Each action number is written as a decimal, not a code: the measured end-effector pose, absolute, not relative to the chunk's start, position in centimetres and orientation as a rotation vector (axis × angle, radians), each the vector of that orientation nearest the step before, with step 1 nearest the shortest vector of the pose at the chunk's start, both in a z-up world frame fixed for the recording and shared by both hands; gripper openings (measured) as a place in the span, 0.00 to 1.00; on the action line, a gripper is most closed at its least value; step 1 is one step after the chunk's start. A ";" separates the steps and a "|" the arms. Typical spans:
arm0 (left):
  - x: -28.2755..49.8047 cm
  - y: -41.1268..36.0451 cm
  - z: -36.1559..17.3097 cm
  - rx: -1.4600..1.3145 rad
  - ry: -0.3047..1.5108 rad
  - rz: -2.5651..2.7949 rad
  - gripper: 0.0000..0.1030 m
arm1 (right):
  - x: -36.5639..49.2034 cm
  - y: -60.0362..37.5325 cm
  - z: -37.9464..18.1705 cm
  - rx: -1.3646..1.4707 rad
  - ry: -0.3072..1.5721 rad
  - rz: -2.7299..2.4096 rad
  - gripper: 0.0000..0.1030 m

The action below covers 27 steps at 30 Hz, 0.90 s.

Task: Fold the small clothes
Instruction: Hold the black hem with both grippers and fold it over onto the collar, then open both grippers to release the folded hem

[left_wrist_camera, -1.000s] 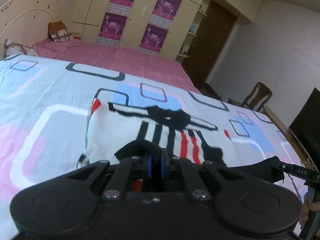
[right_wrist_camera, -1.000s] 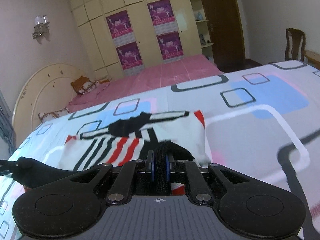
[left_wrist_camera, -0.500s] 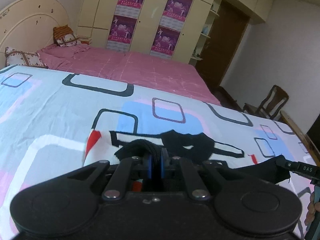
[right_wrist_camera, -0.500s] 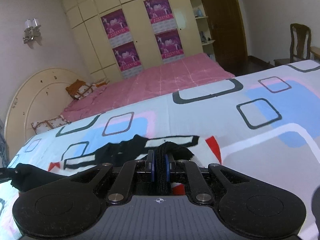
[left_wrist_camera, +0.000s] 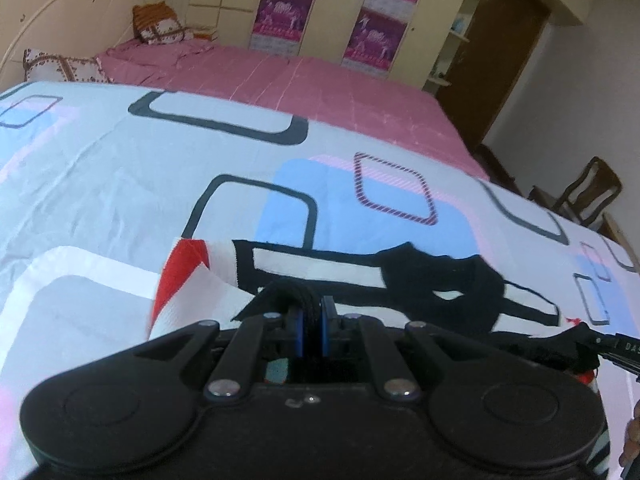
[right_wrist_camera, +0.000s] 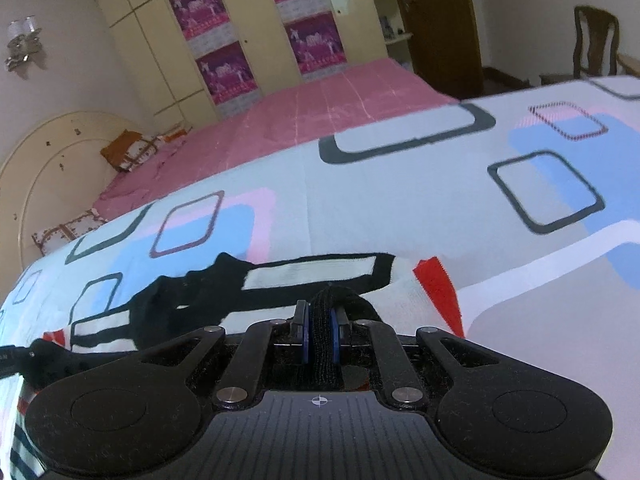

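Note:
A small white shirt (left_wrist_camera: pixel 320 268) with black bands, a black collar and red sleeve tips lies on the patterned bed sheet (left_wrist_camera: pixel 120 184). My left gripper (left_wrist_camera: pixel 311 328) is shut on a black hem of the shirt, which bunches between its blue pads. In the right wrist view the same shirt (right_wrist_camera: pixel 312 272) spreads ahead, and my right gripper (right_wrist_camera: pixel 320 332) is shut on another stretch of black hem. The other gripper shows at the right edge of the left view (left_wrist_camera: pixel 616 350) and at the left edge of the right view (right_wrist_camera: pixel 16 358). The lifted hem edge lies over the shirt's far part, close to the collar.
A pink bedspread (left_wrist_camera: pixel 304 84) covers the far half of the bed, with pillows (left_wrist_camera: pixel 64 68) by the cream headboard. Wardrobe doors with purple posters (right_wrist_camera: pixel 224 68) stand behind. A brown door (left_wrist_camera: pixel 504 48) and a wooden chair (left_wrist_camera: pixel 588 196) are at the right.
Both grippers have carried the black hem forward over the shirt and lower, toward the collar. The striped body seen earlier is now covered; only the collar band and sleeve tips show.

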State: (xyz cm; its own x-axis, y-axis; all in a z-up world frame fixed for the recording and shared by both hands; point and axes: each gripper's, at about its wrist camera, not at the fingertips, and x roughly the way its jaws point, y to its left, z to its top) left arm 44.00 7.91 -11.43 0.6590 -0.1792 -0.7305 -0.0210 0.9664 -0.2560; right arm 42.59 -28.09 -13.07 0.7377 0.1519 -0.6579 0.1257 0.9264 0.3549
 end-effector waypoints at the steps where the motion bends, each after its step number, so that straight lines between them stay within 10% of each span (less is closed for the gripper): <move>1: 44.3 7.9 -11.7 -0.252 0.860 -0.085 0.08 | 42.9 -28.2 -13.4 0.408 0.755 0.014 0.09; 9: 45.1 9.2 -11.6 -0.299 0.885 -0.065 0.40 | 43.2 -28.3 -14.0 0.386 0.754 0.029 0.18; 11: 44.5 10.1 -10.6 -0.312 0.841 -0.029 0.76 | 42.7 -28.7 -13.5 0.390 0.708 0.007 0.68; 12: 44.1 10.5 -10.1 -0.315 0.803 -0.019 0.82 | 42.3 -28.9 -13.1 0.386 0.672 -0.008 0.75; 22: 43.8 9.8 -11.2 -0.174 0.844 -0.082 0.74 | 43.2 -28.5 -13.5 0.283 0.713 0.060 0.76; 25: 44.2 9.1 -12.7 -0.121 0.873 -0.076 0.48 | 44.0 -27.8 -14.5 0.230 0.740 0.074 0.73; 27: 43.7 9.0 -13.1 -0.084 0.850 -0.049 0.37 | 44.6 -27.3 -15.1 0.186 0.767 0.086 0.54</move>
